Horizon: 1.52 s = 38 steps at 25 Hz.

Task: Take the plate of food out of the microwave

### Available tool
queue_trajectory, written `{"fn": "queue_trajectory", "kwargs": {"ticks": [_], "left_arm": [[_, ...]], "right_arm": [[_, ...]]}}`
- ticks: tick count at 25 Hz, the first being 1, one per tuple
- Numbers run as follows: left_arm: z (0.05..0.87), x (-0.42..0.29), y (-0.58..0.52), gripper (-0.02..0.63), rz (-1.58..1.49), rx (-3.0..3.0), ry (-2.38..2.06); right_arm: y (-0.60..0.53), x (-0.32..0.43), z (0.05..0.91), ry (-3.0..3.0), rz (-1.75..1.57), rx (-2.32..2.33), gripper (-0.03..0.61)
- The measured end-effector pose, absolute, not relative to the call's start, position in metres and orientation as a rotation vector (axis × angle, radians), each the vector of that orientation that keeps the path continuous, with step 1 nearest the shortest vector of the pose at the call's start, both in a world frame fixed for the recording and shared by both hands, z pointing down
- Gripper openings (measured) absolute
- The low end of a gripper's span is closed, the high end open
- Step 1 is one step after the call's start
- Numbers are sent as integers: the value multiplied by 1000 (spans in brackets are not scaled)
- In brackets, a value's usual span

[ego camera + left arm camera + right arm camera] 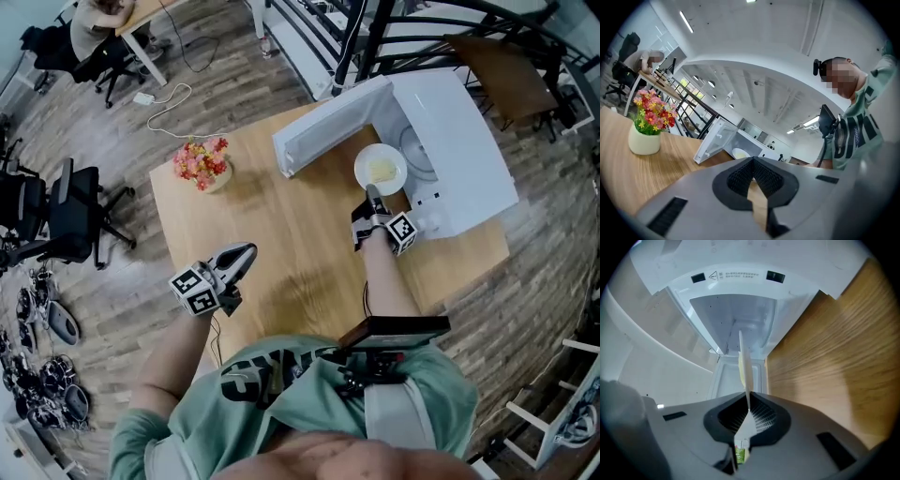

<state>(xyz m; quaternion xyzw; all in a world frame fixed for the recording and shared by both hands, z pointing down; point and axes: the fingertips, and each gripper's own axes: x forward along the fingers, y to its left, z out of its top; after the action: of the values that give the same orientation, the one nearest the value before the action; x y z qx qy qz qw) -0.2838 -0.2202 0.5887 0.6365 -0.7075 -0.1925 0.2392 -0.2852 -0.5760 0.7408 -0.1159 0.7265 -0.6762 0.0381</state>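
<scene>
One plate [381,170] [743,363] with one pale yellow heap of food in its middle sits at the open front of the single white microwave [459,141] [733,319], just outside the cavity and above the wooden table [281,244]. It lies level, face up. It is round, so it has no long axis; the right gripper view shows it edge-on, as a thin line running straight away from the jaws toward the cavity.

The right gripper [373,194] [747,411] has its jaws clamped on the plate's near rim, the side facing the person, and points into the microwave.

The microwave's one door [323,127] [712,140] is swung wide open over the table, to the left of the plate in the head view, near it but apart. The microwave's body flanks the gripper on the other side.

The left gripper [246,253] [752,161] is over the near part of the table, well apart from the plate, its pads pressed together with nothing between them. It faces the open microwave, where the plate [739,153] shows small beyond the jaws.

One white pot of red and yellow flowers [202,164] [644,124] stands near the table's far left corner, well clear of the door. A white cable [169,108] lies on the wood floor beyond it.
</scene>
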Motion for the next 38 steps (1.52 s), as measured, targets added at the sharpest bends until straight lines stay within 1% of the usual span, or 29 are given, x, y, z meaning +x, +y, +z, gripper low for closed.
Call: {"fn": "queue_trajectory", "kwargs": {"ticks": [12,29,38], "left_arm": [[572,-272,-157,5,-585,1655,-2108],[575,-267,-40,5,-673,1464,-2298],[586,-257,-7,5,-705,1382,-2347]], "right_arm": [[-504,-263,729,2450,-2167,-152,18],[-378,-280,727,2661,-2255,185,17],[-318,-291,718,2749,-2270,387,18]]}}
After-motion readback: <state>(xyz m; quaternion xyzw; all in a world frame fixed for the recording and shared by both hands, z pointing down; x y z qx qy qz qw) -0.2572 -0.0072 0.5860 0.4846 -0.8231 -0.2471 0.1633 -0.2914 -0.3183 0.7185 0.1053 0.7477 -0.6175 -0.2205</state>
